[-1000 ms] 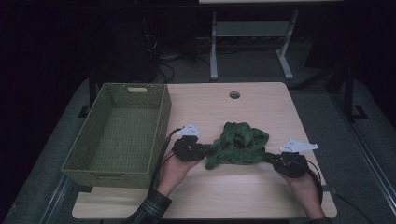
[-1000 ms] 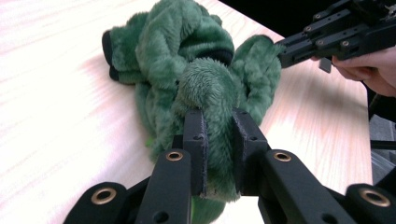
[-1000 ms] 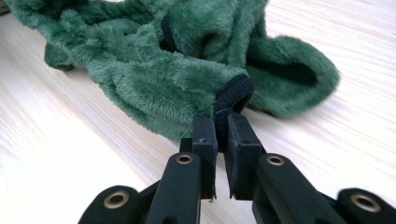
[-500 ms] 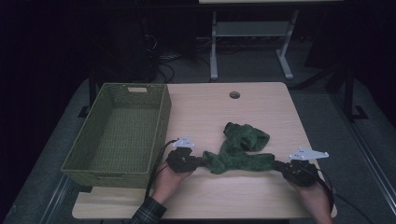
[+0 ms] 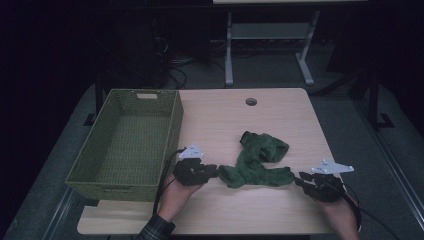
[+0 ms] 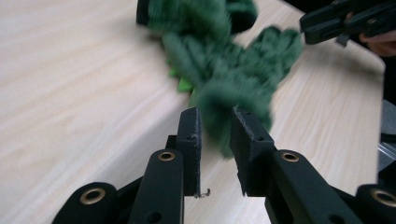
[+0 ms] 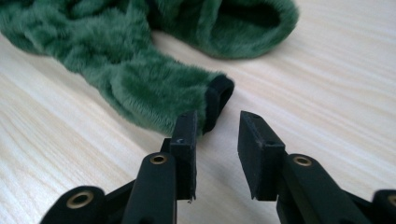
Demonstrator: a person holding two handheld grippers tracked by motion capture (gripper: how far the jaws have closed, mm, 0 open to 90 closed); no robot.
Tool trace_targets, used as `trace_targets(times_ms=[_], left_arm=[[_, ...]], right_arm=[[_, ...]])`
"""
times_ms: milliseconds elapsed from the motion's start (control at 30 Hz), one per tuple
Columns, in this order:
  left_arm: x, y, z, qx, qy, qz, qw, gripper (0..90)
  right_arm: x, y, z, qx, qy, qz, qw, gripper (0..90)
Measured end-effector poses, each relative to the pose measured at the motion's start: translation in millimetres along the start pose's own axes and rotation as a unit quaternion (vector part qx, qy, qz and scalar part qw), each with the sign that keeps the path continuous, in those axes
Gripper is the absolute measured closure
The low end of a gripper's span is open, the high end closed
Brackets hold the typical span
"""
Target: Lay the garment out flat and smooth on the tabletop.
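Dark room surrounds a pale wooden table (image 5: pixel 225 120); at its left stands a green woven basket (image 5: pixel 127 142). Lower centre lies a green fuzzy garment (image 5: pixel 257 162). Left gripper (image 6: pixel 215 133), jaws parted, straddles its end; right gripper (image 7: pixel 217 133), jaws apart, grips nothing beside its cuff.

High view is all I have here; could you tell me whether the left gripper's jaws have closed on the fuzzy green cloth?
Observer: No. The left gripper is open, with the fuzzy green cloth reaching into the gap between its jaws.
Operator: Thank you. And the right gripper?
Observer: The right gripper is open too, just short of the cloth's black-lined end.
Operator: Does the cloth show a tag?
Observer: A small bright green tab pokes out underneath.
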State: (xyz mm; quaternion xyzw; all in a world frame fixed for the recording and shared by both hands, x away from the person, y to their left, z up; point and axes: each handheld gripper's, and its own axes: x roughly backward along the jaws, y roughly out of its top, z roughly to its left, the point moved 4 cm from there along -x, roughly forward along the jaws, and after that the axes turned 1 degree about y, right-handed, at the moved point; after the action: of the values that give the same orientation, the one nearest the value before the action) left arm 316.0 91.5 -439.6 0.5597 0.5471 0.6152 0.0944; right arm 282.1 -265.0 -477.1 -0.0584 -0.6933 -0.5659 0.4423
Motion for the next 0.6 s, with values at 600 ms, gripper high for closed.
trace_targets(times_ms=[600], left_arm=[[-56.7,-3.2,-3.1,-0.028,-0.011,0.068,0.9972,89.8]], right_arm=[[-36.3,19.9,8.2,0.032,0.06,0.036,0.997,89.9]])
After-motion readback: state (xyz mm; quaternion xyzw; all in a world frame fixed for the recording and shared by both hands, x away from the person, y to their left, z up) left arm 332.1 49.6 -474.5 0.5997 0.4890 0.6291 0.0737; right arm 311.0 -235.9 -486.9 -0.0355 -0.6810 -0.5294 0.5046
